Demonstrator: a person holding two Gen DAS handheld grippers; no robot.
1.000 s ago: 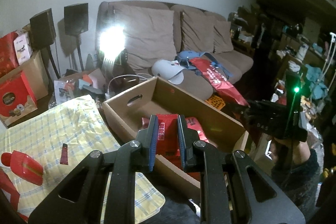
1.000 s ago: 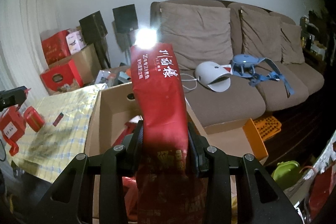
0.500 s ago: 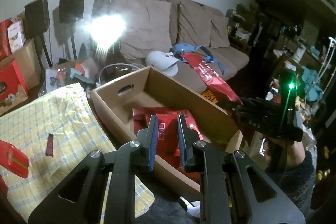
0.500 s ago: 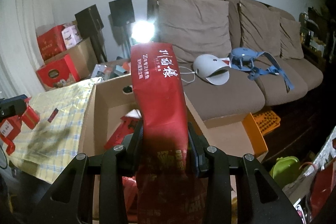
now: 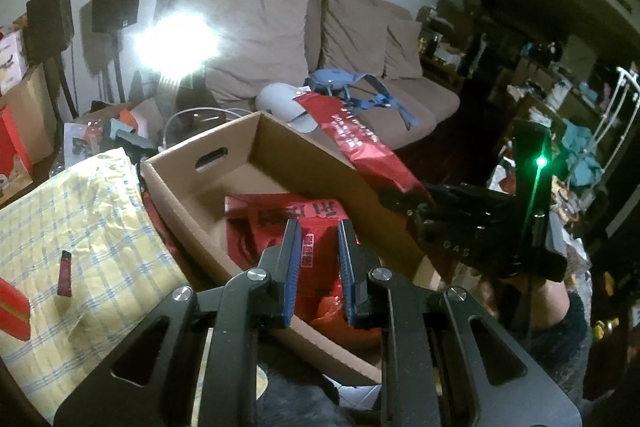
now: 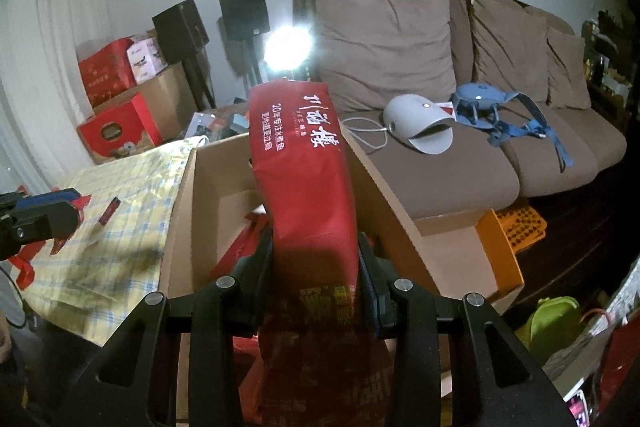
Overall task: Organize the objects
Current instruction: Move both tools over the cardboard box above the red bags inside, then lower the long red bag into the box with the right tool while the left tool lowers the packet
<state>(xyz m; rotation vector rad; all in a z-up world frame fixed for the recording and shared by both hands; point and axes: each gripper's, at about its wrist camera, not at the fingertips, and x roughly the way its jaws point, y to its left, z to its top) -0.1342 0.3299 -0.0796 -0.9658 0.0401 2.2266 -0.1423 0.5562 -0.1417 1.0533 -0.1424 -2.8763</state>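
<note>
Pouch (image 6: 308, 195), long and red, sat clamped in my right gripper (image 6: 316, 263), pads pressing its sides near the lower half. Its long axis ran along my fingers, upper end pointing out over the box (image 6: 208, 187) toward the sofa (image 6: 400, 39). In the left wrist view the same pouch (image 5: 360, 143) slanted above the box's (image 5: 192, 195) far wall, so it lay beyond and to the right of my left gripper (image 5: 319, 265).

Left gripper: fingers narrow, blue pads with a gap between them; red packets (image 5: 288, 211) on the box floor showed through that gap. I could not tell whether the pads touched any packet.

Judgement: the right hand is the only one that carries anything, and the box opening lies directly below and ahead of its fingers. The coming move turns on lowering the pouch lengthwise into the box, alongside the packets. The checked cloth (image 5: 80, 227) beside the box held only a small dark stick (image 5: 65, 273).
</note>
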